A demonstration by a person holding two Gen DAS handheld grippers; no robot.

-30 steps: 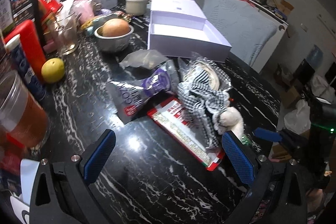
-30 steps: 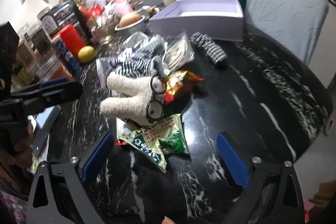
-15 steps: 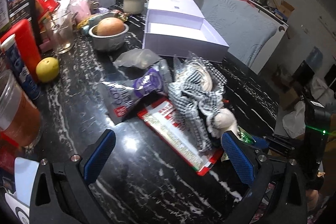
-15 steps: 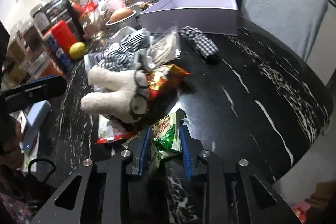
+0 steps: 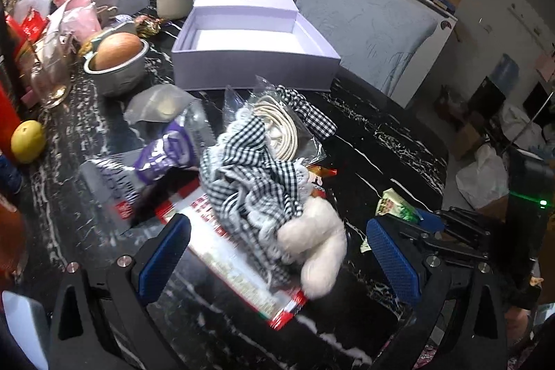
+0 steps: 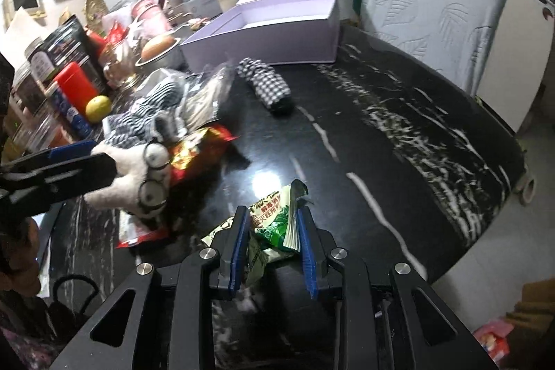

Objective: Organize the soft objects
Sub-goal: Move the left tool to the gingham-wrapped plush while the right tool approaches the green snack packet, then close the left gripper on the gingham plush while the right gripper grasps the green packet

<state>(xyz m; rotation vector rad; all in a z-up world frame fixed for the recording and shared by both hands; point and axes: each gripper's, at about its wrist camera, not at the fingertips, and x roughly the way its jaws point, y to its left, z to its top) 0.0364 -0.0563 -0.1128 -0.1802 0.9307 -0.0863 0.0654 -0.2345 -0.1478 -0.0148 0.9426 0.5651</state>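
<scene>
A white plush toy with glasses point(image 5: 317, 243) point(image 6: 138, 170) in black-and-white checked cloth point(image 5: 249, 182) lies on snack packets on the black marble table point(image 6: 381, 127). My left gripper point(image 5: 277, 252) is open, its blue pads on either side of the plush. My right gripper point(image 6: 274, 236) is shut on a green snack packet point(image 6: 274, 214), also in the left wrist view point(image 5: 393, 207), at the table's near edge. A rolled checked cloth point(image 6: 269, 85) lies alone near the open lilac box point(image 5: 253, 54) point(image 6: 277, 33).
A red snack packet point(image 5: 239, 255) lies under the plush, a purple one point(image 5: 152, 162) to its left. A metal bowl with a round fruit point(image 5: 116, 58), a lemon point(image 5: 27, 141), a glass jug point(image 5: 52, 71) and bottles crowd the left. A padded chair point(image 6: 433, 13) stands behind the table.
My right gripper closed on the green packet and drew it away from the pile toward the table's near edge. My left gripper moved forward so its pads flank the plush.
</scene>
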